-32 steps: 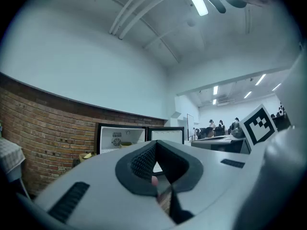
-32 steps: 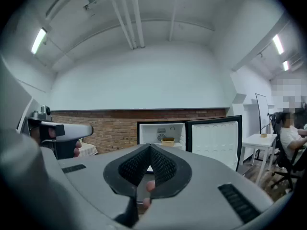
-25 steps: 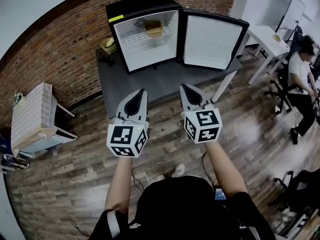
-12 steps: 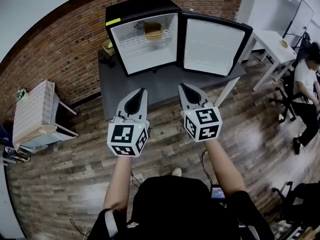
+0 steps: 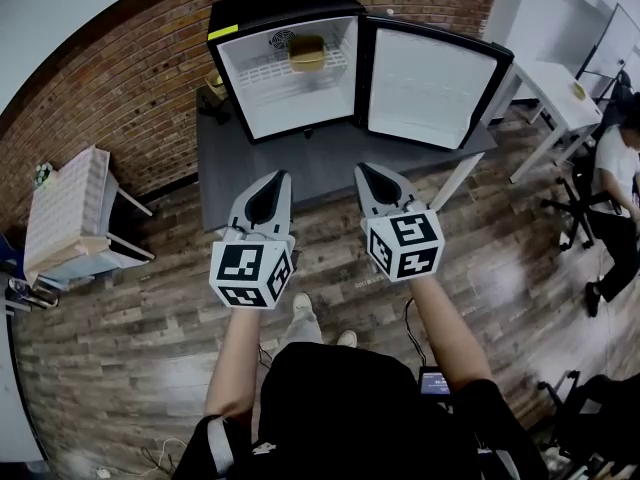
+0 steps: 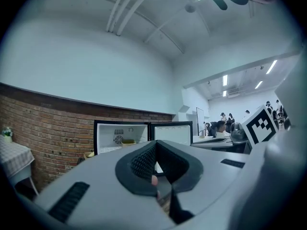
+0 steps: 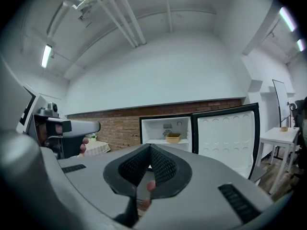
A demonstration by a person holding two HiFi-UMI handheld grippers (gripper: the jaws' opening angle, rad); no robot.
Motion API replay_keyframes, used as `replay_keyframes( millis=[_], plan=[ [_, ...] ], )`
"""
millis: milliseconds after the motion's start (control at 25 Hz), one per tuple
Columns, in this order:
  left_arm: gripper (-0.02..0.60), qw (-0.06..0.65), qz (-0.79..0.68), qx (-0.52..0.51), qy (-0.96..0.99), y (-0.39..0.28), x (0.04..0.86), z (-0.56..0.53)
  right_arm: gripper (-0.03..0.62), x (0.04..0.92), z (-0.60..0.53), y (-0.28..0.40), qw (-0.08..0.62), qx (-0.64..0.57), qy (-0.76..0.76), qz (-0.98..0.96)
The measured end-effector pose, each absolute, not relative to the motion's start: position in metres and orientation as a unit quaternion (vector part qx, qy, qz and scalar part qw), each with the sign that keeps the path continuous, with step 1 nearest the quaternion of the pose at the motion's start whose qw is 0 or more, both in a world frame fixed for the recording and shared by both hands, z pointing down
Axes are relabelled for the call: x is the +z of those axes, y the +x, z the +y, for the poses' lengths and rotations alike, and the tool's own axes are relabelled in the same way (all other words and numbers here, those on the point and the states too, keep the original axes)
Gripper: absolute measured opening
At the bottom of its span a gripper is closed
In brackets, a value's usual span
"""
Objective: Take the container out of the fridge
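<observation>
**Head view.** I hold the left claw [image 5: 280,178] and the right claw [image 5: 366,173] side by side above the floorboards. Both are short of the grey desk [image 5: 330,163] that carries the black fridge [image 5: 285,6]. The fridge door [image 5: 430,78] stands fully open to the right. The container [image 5: 307,54], a tan tub, sits toward the back of the upper wire shelf [image 5: 268,74], well apart from both claws.

**Left gripper view.** The jaws are pressed together with nothing between them. The container shows small, above the tips and a little left.

**Right gripper view.** The jaws are likewise closed and empty. The container lies almost dead ahead, with the open door to its right.

**Assessment.** The step in hand is the approach. The right claw looks better aligned. I would:
- spread its jaws wide before entering the cabinet;
- hold it level with the shelf and clear of the door edge;
- grip the tub across its sides and lift slightly before drawing it out, so it does not drag on the wire.
</observation>
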State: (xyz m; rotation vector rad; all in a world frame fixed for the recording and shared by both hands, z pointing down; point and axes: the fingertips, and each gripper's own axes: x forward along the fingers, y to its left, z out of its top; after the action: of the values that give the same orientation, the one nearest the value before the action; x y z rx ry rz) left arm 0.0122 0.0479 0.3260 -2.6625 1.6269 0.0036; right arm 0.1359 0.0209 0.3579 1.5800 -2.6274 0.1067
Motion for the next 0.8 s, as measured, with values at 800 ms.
replay_keyframes(
  millis=[800],
  plan=[
    [0.011, -0.020, 0.515, 0.008, -0.857, 0.001, 0.339, -0.076, 0.040, 0.371, -0.096, 0.120, 0.052, 0.038, 0.501, -0.863]
  ],
)
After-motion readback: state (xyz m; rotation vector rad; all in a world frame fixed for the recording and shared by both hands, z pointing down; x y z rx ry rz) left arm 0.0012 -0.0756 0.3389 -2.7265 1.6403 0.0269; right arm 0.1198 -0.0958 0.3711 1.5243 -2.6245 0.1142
